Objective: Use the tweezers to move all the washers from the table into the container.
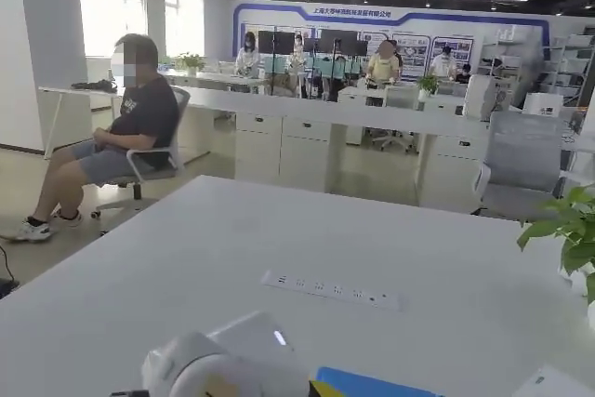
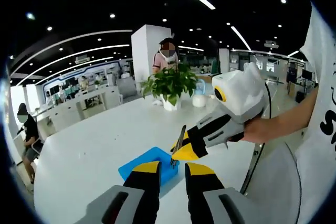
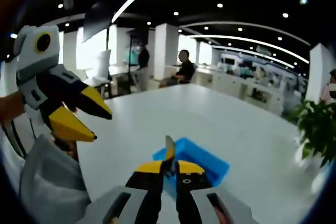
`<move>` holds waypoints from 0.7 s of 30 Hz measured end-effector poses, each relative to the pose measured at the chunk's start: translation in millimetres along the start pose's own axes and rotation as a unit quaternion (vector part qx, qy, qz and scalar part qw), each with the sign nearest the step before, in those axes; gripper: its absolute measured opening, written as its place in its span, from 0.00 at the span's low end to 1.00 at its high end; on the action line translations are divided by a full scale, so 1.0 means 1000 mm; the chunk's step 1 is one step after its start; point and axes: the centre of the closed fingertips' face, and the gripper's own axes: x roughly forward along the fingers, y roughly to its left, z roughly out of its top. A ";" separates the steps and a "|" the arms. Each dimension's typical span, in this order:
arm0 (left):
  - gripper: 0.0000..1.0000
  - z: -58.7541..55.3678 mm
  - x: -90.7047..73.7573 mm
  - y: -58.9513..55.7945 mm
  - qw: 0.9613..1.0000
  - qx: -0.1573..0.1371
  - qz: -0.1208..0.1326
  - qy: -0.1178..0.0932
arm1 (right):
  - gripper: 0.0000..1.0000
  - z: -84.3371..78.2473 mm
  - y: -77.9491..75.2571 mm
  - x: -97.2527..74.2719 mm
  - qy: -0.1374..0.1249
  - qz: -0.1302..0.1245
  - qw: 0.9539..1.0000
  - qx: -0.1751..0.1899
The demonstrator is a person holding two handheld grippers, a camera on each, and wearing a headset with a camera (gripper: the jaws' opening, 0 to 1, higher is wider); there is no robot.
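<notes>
A flat blue container (image 2: 149, 156) lies on the white table (image 2: 94, 145), just beyond both sets of jaws. My right gripper (image 3: 170, 167) is shut on thin metal tweezers (image 3: 169, 148), which stick up over the blue container (image 3: 202, 161). The left gripper view shows that right gripper (image 2: 178, 153) coming in from the right, the tweezers (image 2: 180, 137) pointing up from its yellow tips. My left gripper (image 2: 172, 170) is open with nothing between its fingers. It appears at the left of the right gripper view (image 3: 104, 127), jaws spread. In the head view, a gripper's white top (image 1: 223, 364) sits beside the container (image 1: 372, 385).
A white power strip (image 1: 330, 290) lies mid-table. A potted plant (image 2: 170, 85) stands at the table's far end, its leaves (image 1: 567, 230) at the right edge of the head view. A person sits on a chair (image 1: 139, 137) to the left. Desks and people lie beyond.
</notes>
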 end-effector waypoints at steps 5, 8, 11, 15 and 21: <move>0.05 0.009 0.009 -0.009 0.999 0.003 -0.035 -0.014 | 0.05 -0.008 0.012 -0.004 0.009 0.013 1.000 -0.004; 0.06 0.012 0.012 -0.016 0.998 0.011 -0.057 -0.015 | 0.05 -0.011 0.017 -0.005 0.013 0.020 1.000 -0.011; 0.05 0.013 0.016 -0.022 0.997 0.025 -0.074 -0.012 | 0.05 -0.012 0.023 -0.005 0.017 0.028 0.999 -0.017; 0.06 0.011 0.019 -0.029 0.995 0.038 -0.091 -0.005 | 0.05 -0.014 0.030 -0.005 0.023 0.035 0.999 -0.029; 0.04 0.008 0.023 -0.035 0.992 0.048 -0.113 -0.002 | 0.05 -0.017 0.039 -0.004 0.031 0.049 0.998 -0.039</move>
